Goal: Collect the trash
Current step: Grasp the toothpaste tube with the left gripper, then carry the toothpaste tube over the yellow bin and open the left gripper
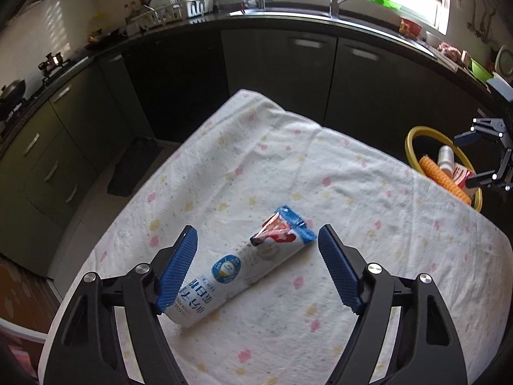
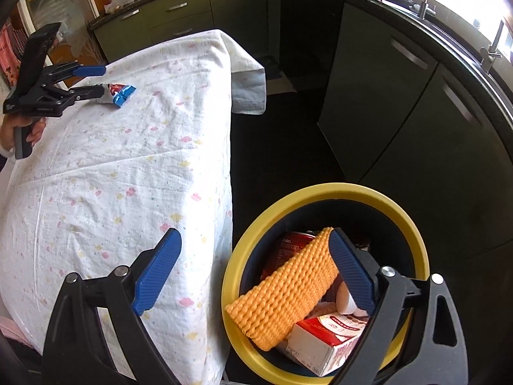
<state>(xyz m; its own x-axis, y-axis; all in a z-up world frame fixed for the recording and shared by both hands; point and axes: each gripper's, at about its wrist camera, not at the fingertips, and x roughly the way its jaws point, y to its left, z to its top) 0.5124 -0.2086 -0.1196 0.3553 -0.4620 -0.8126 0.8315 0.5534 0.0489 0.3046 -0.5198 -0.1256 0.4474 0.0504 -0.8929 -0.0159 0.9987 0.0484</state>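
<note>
Both grippers share one build: the left gripper (image 1: 256, 253) and the right gripper (image 2: 255, 264) have matte black, cut-out linkage arms joined by round silver screws, ending in ribbed blue pads (image 1: 178, 271). The left one (seen side-on from the right wrist) has a grey handle (image 2: 21, 141) in the person's hand (image 2: 19, 130).

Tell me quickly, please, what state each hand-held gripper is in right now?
Left hand-held gripper: open, straddling the toothpaste tube on the tablecloth, not yet gripping.
Right hand-held gripper: open, empty, above the yellow-rimmed bin.
</note>
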